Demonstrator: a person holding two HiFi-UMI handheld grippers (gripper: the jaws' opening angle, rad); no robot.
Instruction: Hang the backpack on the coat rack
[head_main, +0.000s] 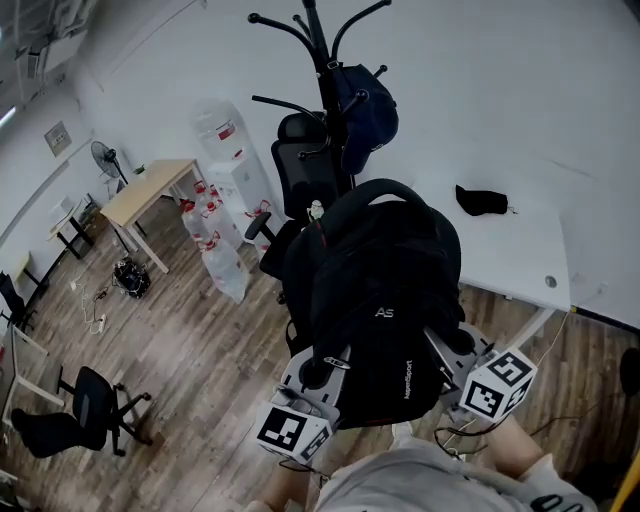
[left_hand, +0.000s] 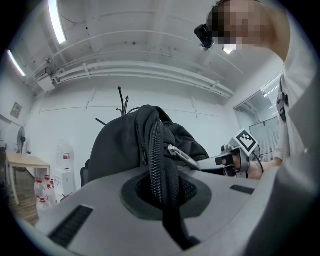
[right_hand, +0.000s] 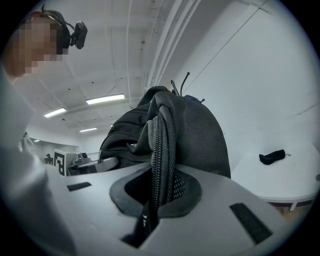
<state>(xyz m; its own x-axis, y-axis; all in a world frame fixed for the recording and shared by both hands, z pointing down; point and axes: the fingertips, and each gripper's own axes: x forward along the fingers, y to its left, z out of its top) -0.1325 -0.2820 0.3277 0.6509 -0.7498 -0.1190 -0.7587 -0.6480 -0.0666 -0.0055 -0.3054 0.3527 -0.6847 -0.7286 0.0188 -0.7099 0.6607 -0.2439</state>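
Note:
A black backpack (head_main: 385, 300) hangs in the air in front of me, held up between both grippers. My left gripper (head_main: 322, 372) is shut on its lower left side, and in the left gripper view the jaws (left_hand: 162, 187) pinch a zippered seam of the backpack (left_hand: 125, 145). On the lower right side my right gripper (head_main: 447, 352) is shut too, clamped (right_hand: 157, 192) on a zippered edge of the backpack (right_hand: 200, 130). The black coat rack (head_main: 322, 60) stands just beyond the pack, with a dark blue bag (head_main: 365, 110) on one hook. Its hook tips (left_hand: 121, 102) show over the pack.
A black office chair (head_main: 305, 165) stands at the rack's foot. To the right is a white table (head_main: 520, 260) with a black cloth item (head_main: 482, 200). On the left are a water dispenser (head_main: 225, 150), several water bottles (head_main: 215, 245), a wooden table (head_main: 145, 190) and another chair (head_main: 90, 405).

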